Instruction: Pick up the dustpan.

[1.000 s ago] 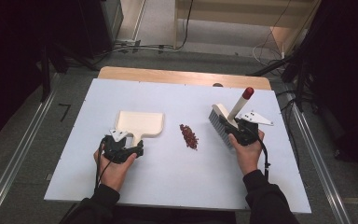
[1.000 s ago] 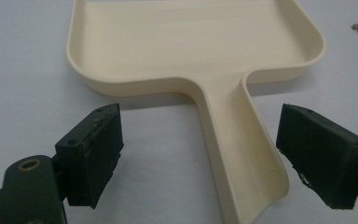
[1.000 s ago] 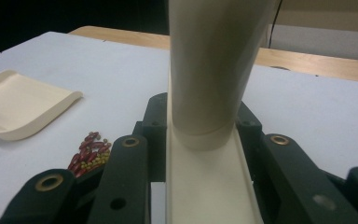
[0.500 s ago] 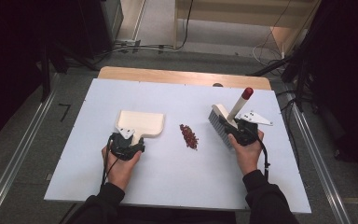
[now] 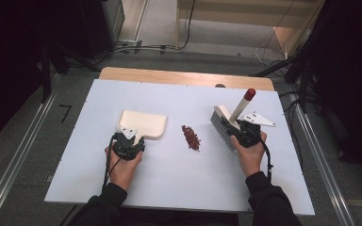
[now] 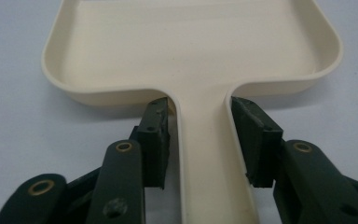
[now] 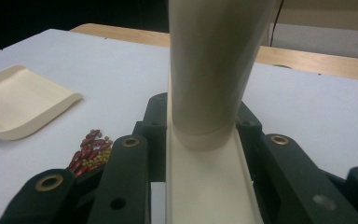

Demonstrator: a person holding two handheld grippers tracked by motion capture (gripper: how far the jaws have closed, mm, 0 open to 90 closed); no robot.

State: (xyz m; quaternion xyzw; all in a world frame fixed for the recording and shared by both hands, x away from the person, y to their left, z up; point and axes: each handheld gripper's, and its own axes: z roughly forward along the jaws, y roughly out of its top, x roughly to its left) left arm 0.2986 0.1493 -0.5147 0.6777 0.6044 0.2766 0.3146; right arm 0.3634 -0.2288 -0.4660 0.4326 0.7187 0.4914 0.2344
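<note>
Left gripper view: left gripper has its jaws either side of the dustpan handle, just below where the handle joins the pan. Right pad looks in contact with the handle edge, left pad has a thin gap, so jaws are part open around the handle, not clamped. Dustpan lies flat on the white table, open mouth pointing away from the gripper

Right gripper view: right gripper is closed on the brush, jaws pressed against both sides of its cream body, with the round handle rising straight up between them

High view: left gripper sits left of centre at the near end of the dustpan, held in the person's left hand. Right gripper is at the right of the table, in the right hand, holding the brush, which has its bristle head down towards the table and its red-tipped handle slanting up and far-right

Small pile of red beans lies between dustpan and brush, near the middle of the table, touching neither. In the right gripper view a few green bits show mixed into the pile. Dustpan mouth faces right, toward the pile. Wooden strip runs along the far edge of the table
</note>
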